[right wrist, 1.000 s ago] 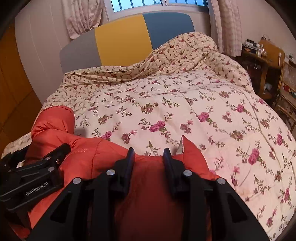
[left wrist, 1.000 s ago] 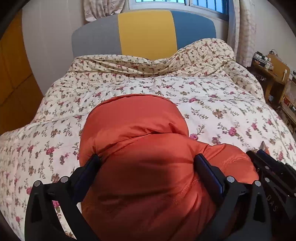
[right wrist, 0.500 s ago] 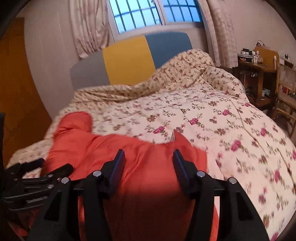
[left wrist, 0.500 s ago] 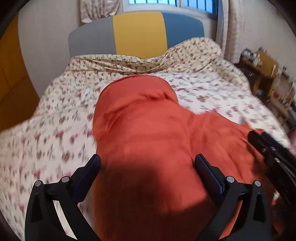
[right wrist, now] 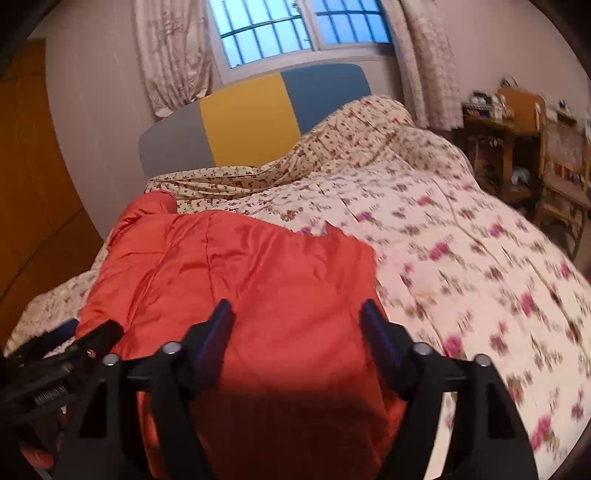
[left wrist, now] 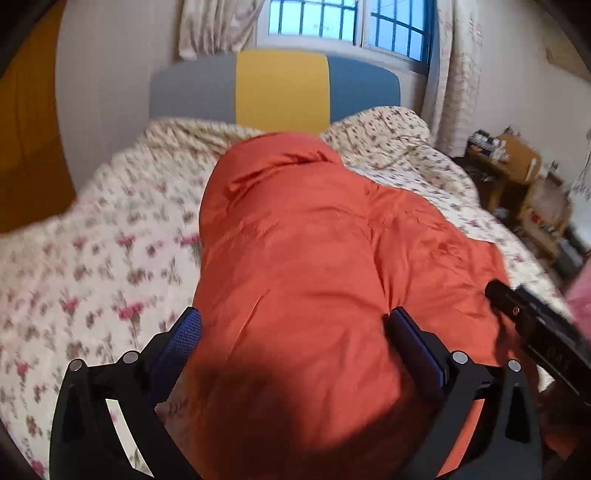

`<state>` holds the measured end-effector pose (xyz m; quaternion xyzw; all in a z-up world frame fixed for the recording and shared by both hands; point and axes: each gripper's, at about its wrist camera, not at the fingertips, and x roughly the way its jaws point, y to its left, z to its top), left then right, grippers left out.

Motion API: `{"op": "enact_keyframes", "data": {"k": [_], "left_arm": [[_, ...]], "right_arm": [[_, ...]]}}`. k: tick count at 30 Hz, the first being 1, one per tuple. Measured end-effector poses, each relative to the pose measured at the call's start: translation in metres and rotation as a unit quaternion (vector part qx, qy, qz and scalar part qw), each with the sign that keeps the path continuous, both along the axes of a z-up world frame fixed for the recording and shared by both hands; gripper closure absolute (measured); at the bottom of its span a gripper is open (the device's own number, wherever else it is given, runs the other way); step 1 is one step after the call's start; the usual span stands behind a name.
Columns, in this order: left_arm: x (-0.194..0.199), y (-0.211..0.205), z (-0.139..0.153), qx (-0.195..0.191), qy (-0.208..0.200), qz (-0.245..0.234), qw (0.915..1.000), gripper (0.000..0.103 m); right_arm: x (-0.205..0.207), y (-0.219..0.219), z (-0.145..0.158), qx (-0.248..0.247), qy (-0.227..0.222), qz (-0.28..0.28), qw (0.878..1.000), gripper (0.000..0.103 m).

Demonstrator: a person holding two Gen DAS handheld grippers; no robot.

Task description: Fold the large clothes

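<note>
An orange padded jacket (left wrist: 314,258) lies spread on the floral quilt (left wrist: 92,266), its rounded hood end toward the headboard. My left gripper (left wrist: 295,328) hovers over the jacket's near part with its jaws wide apart and the fabric bulging between them, not pinched. My right gripper (right wrist: 295,314) is above the jacket (right wrist: 258,266) near its right edge. Its jaws are opening, with cloth beneath and between them but the pads off it. Each gripper shows in the other's view: the right gripper (left wrist: 517,314) at the right, the left gripper (right wrist: 74,343) at the lower left.
A grey, yellow and blue headboard (right wrist: 251,114) stands under a barred window (right wrist: 295,29) with curtains. The quilt is bunched up at the far right (right wrist: 369,125). Wooden furniture with clutter (right wrist: 517,140) stands right of the bed, and an orange wardrobe (right wrist: 29,184) at the left.
The right jaws went from nearly shut on the jacket's edge to wide apart, letting it go. Both grippers drew back and tilted up, so more jacket and the window show.
</note>
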<state>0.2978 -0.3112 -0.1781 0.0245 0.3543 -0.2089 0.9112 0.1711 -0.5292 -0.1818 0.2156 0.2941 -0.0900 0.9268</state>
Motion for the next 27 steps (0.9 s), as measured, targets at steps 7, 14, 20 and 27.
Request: {"op": "enact_keyframes", "data": {"k": [7, 14, 20, 27], "left_arm": [[-0.002, 0.054, -0.009, -0.069, 0.059, -0.009, 0.9959, 0.003], [0.001, 0.057, -0.012, -0.088, 0.1, -0.053, 0.9897, 0.003], [0.009, 0.057, -0.022, -0.107, 0.136, -0.068, 0.9825, 0.003], [0.007, 0.056, -0.032, -0.142, 0.169, -0.076, 0.9723, 0.003]], "right_arm": [[-0.024, -0.012, -0.005, 0.052, 0.048, 0.022, 0.997, 0.014], [-0.019, -0.024, -0.02, 0.09, 0.079, 0.04, 0.992, 0.007], [-0.007, -0.037, -0.038, 0.15, 0.098, 0.065, 0.982, 0.003], [-0.007, -0.041, -0.045, 0.18, 0.095, 0.077, 0.976, 0.003]]}}
